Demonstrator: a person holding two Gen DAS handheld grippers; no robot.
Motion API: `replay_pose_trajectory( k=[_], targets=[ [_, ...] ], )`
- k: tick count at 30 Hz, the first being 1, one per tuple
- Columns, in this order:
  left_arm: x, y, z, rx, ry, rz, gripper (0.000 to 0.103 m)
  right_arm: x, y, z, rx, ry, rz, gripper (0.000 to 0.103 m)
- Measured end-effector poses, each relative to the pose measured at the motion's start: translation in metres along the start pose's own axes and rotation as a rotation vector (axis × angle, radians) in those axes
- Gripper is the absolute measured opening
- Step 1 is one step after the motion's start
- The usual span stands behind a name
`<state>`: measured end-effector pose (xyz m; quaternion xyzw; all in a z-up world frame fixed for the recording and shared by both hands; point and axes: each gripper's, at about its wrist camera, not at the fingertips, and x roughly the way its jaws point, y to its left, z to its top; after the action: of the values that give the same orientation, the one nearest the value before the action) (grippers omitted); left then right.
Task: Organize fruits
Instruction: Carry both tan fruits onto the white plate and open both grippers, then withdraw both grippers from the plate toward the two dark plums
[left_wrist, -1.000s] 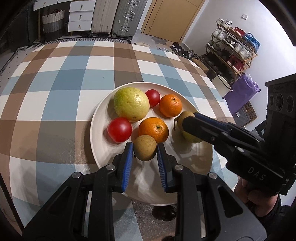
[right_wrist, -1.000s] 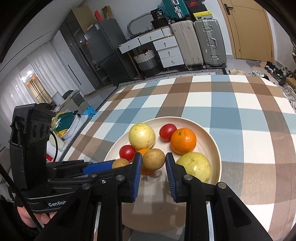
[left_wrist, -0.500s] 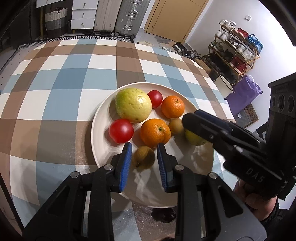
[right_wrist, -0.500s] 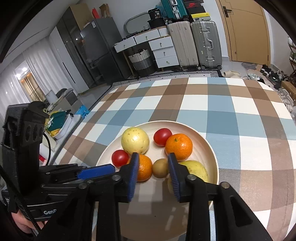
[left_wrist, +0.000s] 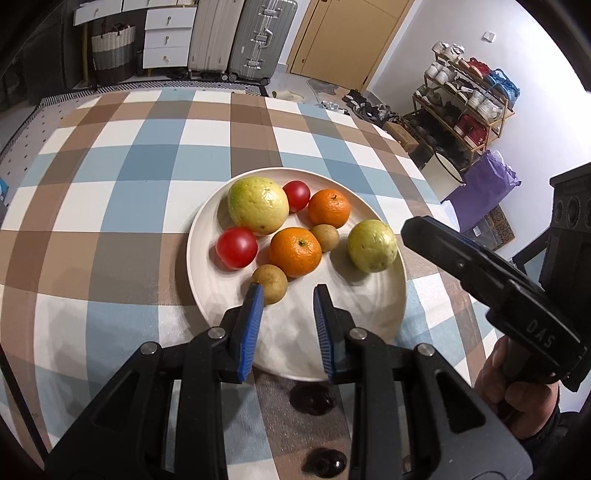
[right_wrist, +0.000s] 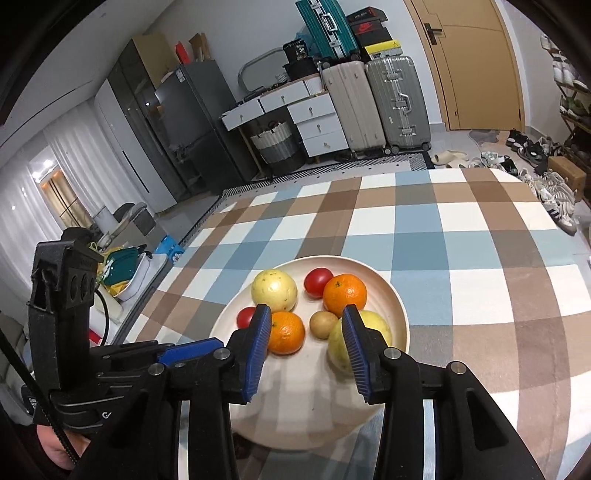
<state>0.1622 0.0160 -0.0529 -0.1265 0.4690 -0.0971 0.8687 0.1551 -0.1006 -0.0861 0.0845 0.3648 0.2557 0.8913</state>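
Note:
A cream plate (left_wrist: 295, 332) on the checked tablecloth holds two yellow-green guavas (left_wrist: 258, 205) (left_wrist: 371, 245), two oranges (left_wrist: 294, 252) (left_wrist: 328, 208), two red tomatoes (left_wrist: 236, 247) (left_wrist: 296, 195) and two small brown fruits (left_wrist: 269, 283) (left_wrist: 325, 237). My left gripper (left_wrist: 288, 291) is open and empty above the plate's near side, with one brown fruit resting by its left finger. My right gripper (right_wrist: 306, 317) is open and empty above the plate (right_wrist: 369, 413), with the other brown fruit (right_wrist: 323, 325) lying beyond its fingers.
The checked tablecloth (left_wrist: 110, 192) covers the table around the plate. Suitcases (right_wrist: 376, 99) and drawers stand beyond the far edge. A shoe rack (left_wrist: 469, 99) stands to the right. My right gripper's body (left_wrist: 498, 291) hangs over the plate's right side.
Both grippers have opened, let go of their small brown fruits on the plate, and drawn back toward the near side.

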Motion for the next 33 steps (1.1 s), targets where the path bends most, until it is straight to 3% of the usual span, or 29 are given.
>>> replay_pose_trajectory(
  k=[4,7,8,11,13,15,18,24,33],
  targets=[
    [-0.012,-0.004,-0.004,0.012,-0.016,0.02,0.028,-0.014,0.005,-0.004,-0.007,-0.032,-0.027,0.051],
    [-0.021,-0.007,-0.01,0.018,-0.024,0.06,0.043,-0.024,0.007,-0.009,0.002,-0.048,-0.034,0.057],
    [-0.024,-0.009,-0.011,0.021,-0.025,0.083,0.053,-0.026,0.008,-0.011,0.002,-0.052,-0.038,0.061],
    [-0.035,-0.013,-0.017,0.034,-0.047,0.09,0.056,-0.037,0.014,-0.016,-0.019,-0.077,-0.05,0.064],
    [-0.041,-0.016,-0.02,0.041,-0.054,0.094,0.064,-0.045,0.019,-0.019,-0.031,-0.094,-0.044,0.068],
    [-0.048,-0.018,-0.022,0.039,-0.066,0.103,0.079,-0.051,0.022,-0.021,-0.031,-0.111,-0.039,0.08],
    [-0.061,-0.02,-0.026,0.041,-0.088,0.108,0.083,-0.063,0.028,-0.024,-0.037,-0.145,-0.051,0.096],
    [-0.08,-0.023,-0.037,0.043,-0.122,0.139,0.102,-0.081,0.033,-0.03,-0.019,-0.169,-0.054,0.102],
    [-0.111,-0.024,-0.065,0.051,-0.177,0.168,0.102,-0.108,0.045,-0.05,-0.016,-0.207,-0.047,0.102]
  ],
)
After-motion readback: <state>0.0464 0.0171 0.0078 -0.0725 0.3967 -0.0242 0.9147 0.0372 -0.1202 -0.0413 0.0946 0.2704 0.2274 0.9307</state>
